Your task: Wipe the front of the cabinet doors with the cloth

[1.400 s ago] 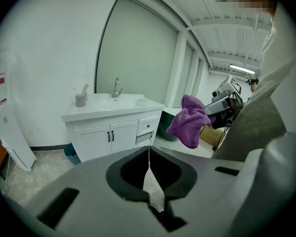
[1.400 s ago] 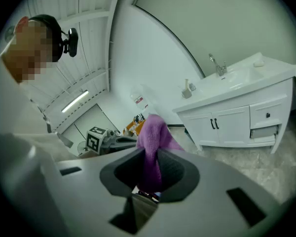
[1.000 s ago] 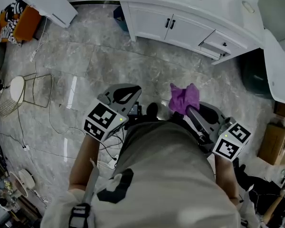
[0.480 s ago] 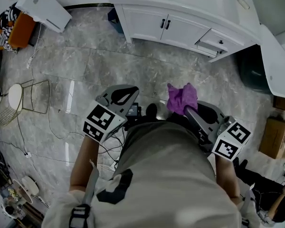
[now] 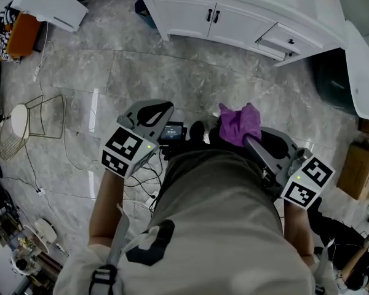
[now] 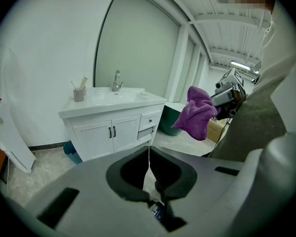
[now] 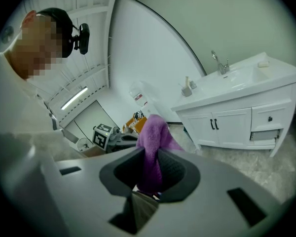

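right gripper (image 7: pixel 152 154): jaws clamped on a purple cloth (image 7: pixel 155 130), which stands in a loose bunch above the jaw tips. left gripper (image 6: pixel 149 154): jaws together, a hairline slit only, nothing between them.

in the head view the cloth is at 1 o'clock from the person's torso and the left gripper at 11 o'clock. the 2 white cabinet doors (image 5: pixel 215 22) with dark handles (image 5: pixel 213 16) lie at 12 o'clock, well apart from both grippers across marble floor (image 5: pixel 172 72). a drawer (image 5: pixel 277 42), at 3 o'clock of the doors, stands slightly open.

judgement: the step is the approach; no wiping has begun. recommendations:
- close the distance and drop low, since the doors sit under the counter.
- present the bunched cloth flat to the panel so fabric, not jaw, meets the paint.
- work in overlapping strokes from the top edge down.
- steer around the 2 handles and clear of the drawer.
- keep the empty left gripper off the doors.
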